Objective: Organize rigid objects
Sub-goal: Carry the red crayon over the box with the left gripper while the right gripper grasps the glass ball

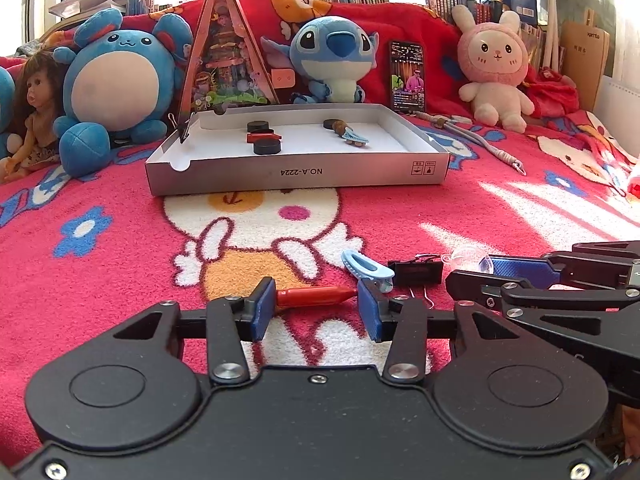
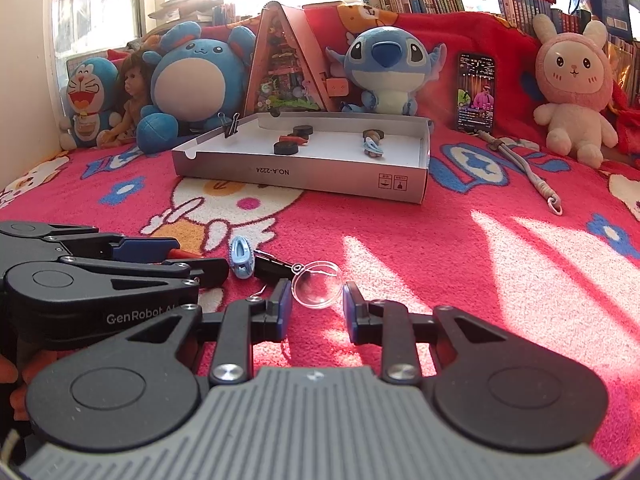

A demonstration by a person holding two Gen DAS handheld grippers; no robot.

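On the red blanket (image 1: 400, 208), the shallow cardboard box (image 1: 296, 174) already holds black discs, a red piece and a blue clip; four small items remain outside. The left gripper (image 1: 316, 308) is spread around the red marker (image 1: 316, 296). The right gripper (image 2: 316, 308) is spread around the clear dome (image 2: 317, 284). Between them lie the blue hair clip (image 1: 366, 266) and black binder clip (image 1: 418, 272).

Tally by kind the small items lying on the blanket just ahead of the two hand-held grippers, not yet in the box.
Red marker: 1
Light blue hair clip: 1
Black binder clip: 1
Clear round lens: 1
Total: 4
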